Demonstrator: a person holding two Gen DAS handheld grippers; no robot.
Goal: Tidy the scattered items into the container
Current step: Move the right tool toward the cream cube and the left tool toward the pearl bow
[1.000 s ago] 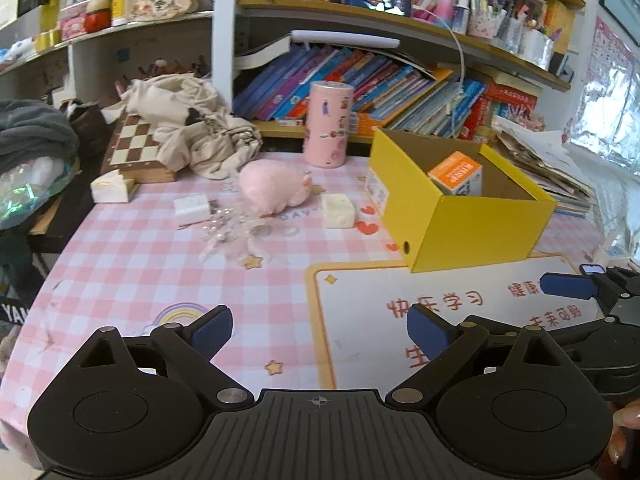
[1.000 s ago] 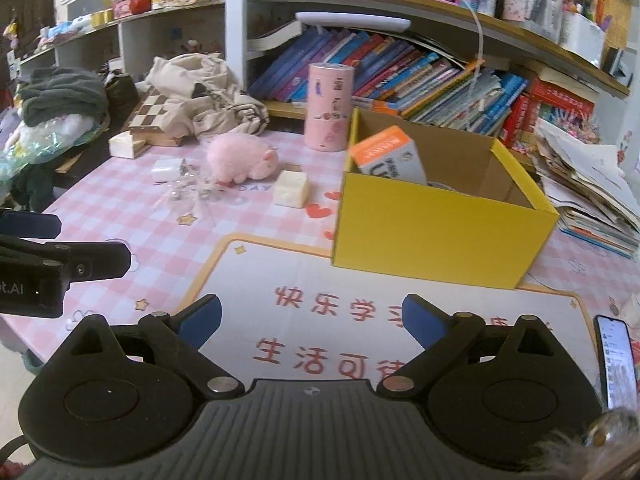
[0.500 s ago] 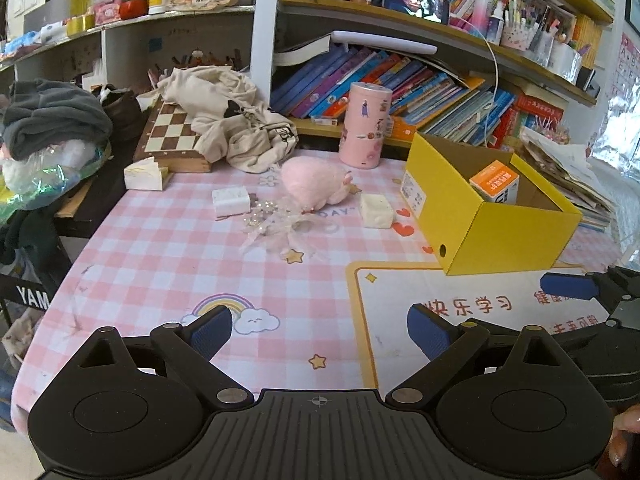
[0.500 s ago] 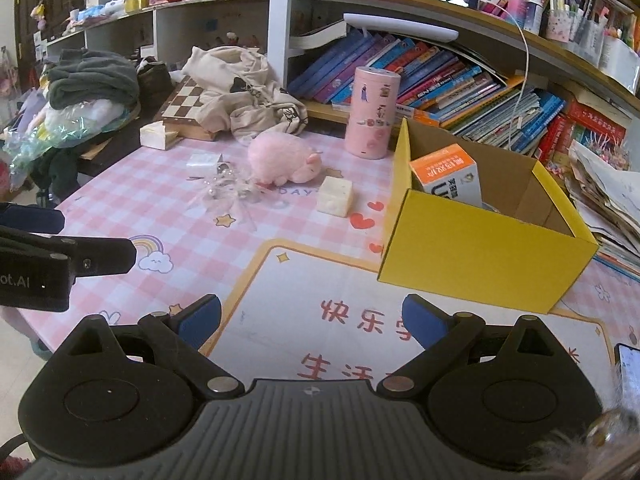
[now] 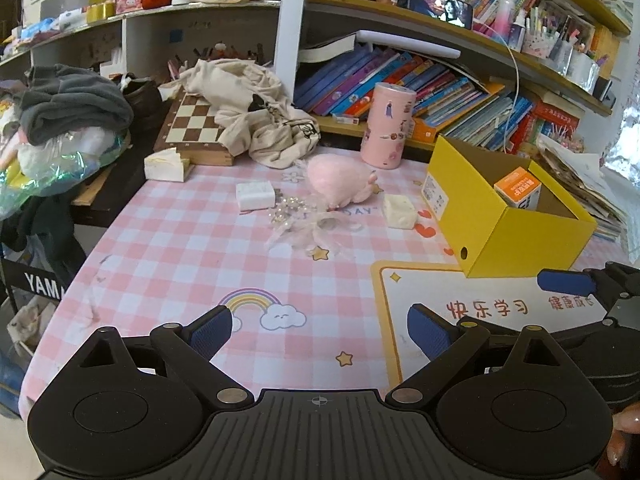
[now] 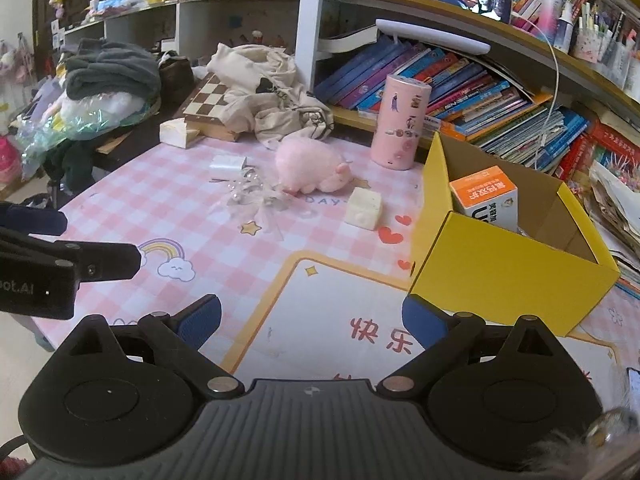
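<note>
- Both tongs, left and right, gape wide, empty.
- Cream cube at our 12 on the bench, yellow box at 2.
- We'd square up, pinch flat faces.

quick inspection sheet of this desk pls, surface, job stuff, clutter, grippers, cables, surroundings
surface: pink checked cloth with a white mat at the near side.
job's things: yellow box holds an orange carton; pink plush, cream cube, white block and bead bundle lie on the cloth.
clutter: pink tin, chessboard, beige cloth.
grippers: left gripper and right gripper, jaws open, empty.
cables: white cable hangs from the shelf.
surroundings: bookshelves, clothes pile.
</note>
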